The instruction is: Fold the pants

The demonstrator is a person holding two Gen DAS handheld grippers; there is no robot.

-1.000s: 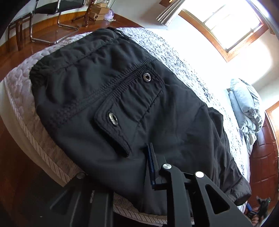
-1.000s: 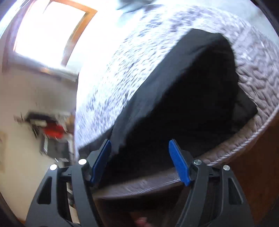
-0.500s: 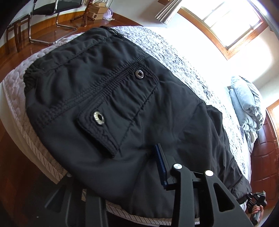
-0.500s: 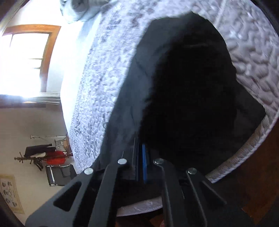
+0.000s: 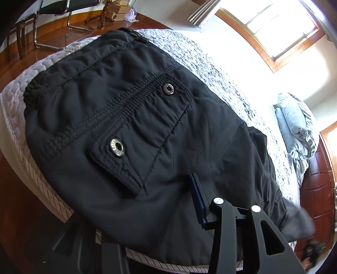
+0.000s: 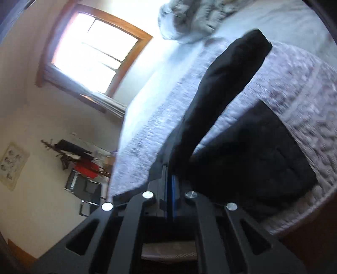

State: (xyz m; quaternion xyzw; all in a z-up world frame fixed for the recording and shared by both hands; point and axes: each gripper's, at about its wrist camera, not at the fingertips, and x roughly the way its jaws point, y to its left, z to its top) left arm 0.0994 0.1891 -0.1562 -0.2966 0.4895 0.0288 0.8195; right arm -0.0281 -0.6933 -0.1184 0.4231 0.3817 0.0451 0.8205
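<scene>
Black pants (image 5: 147, 118) lie on a quilted bed (image 5: 189, 48), the snap pocket facing up. My left gripper (image 5: 145, 198) sits at their near edge with its jaws opening. The blue pad (image 5: 197, 194) rests on top of the cloth and the other finger is hidden beneath it, so fabric lies loosely between them. In the right wrist view my right gripper (image 6: 170, 179) is shut on a trouser leg (image 6: 221, 94). That leg rises from the pads in a taut strip above the remaining pants (image 6: 252, 164).
A grey duvet (image 5: 294, 126) is bunched at the bed's far end, near a wooden door (image 5: 316, 189). Metal-framed chairs (image 5: 52, 6) stand on the wood floor beyond the bed. A coat rack (image 6: 69, 151) and a chair (image 6: 86, 189) stand by the wall under the window (image 6: 94, 52).
My right gripper went from wide open to shut on the trouser leg and pulled it up off the bed. The left gripper's blue pad has eased away from the cloth.
</scene>
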